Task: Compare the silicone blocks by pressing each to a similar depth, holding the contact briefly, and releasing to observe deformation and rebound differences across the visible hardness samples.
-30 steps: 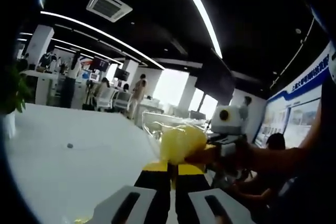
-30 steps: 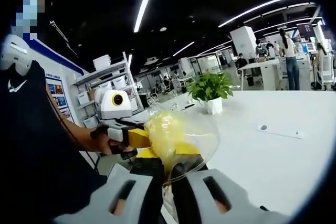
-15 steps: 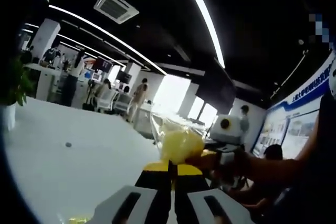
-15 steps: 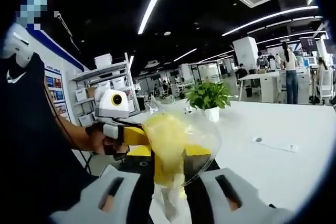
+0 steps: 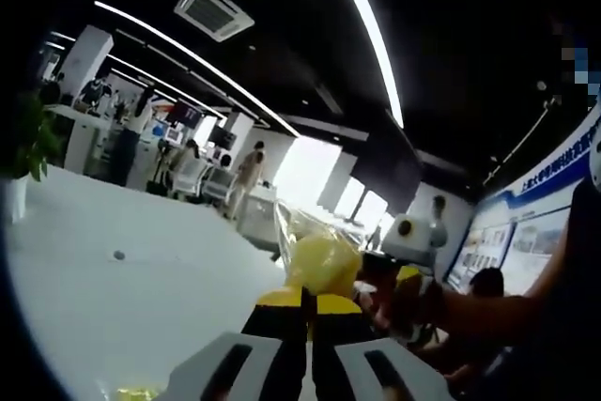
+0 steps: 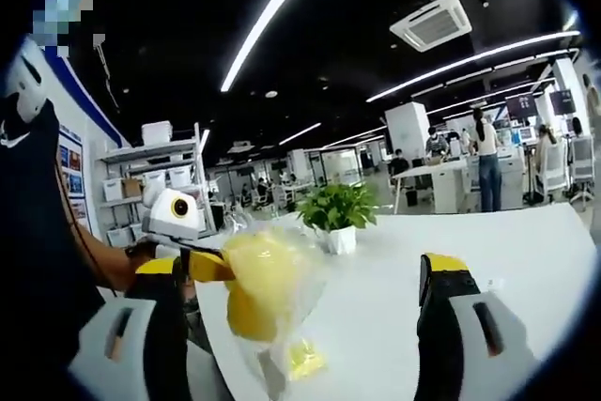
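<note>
My right gripper now spread wide, earlier pinching. My left gripper pinches yellow silicone block in clear plastic bag above white table; long axis roughly upright.

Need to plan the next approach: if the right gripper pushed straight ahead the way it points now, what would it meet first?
Probably the yellow block in its clear bag, hanging between the open right gripper's jaws and held from the far side by the left gripper. Beyond it lies the white table. Depth is hard to judge.
</note>
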{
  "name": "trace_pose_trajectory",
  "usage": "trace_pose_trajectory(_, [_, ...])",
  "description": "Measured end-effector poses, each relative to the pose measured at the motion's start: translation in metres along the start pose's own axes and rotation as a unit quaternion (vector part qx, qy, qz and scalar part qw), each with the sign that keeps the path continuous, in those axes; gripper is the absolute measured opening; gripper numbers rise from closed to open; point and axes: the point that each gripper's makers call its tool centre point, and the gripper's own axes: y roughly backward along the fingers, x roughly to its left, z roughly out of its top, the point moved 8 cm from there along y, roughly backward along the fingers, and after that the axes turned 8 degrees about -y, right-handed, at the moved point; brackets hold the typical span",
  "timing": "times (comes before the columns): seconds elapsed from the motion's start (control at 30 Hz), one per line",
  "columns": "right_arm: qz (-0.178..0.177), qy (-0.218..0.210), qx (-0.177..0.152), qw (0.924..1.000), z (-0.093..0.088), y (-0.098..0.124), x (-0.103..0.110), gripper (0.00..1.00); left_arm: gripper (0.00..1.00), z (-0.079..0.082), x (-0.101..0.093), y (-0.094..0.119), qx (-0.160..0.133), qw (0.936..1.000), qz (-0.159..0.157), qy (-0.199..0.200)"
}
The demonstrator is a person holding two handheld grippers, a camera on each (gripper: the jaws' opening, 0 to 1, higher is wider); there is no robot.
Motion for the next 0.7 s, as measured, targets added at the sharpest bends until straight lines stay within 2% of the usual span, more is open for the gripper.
trace_pose_trajectory(0.27, [-0.011, 0.014, 0.010, 0.9998, -0.003, 0.003, 0.000, 0.97, 0.00, 0.003, 0.003, 0.000, -0.001, 0.9999, 0.002, 0.013])
trace_pose_trajectory(0.37, [-0.025, 0.029, 0.023, 0.9990, -0.005, 0.007, -0.002, 0.97, 0.00, 0.004, 0.005, -0.001, -0.002, 0.9993, 0.005, 0.037])
trace_pose_trajectory(0.53, [-0.048, 0.036, 0.019, 0.9980, -0.007, 0.024, -0.006, 0.97, 0.00, 0.007, 0.008, -0.004, 0.000, 0.9988, 0.008, 0.049])
trace_pose_trajectory(0.7, [-0.079, 0.044, 0.036, 0.9953, -0.021, 0.054, -0.008, 0.97, 0.00, 0.008, 0.010, -0.005, 0.005, 0.9980, 0.008, 0.063])
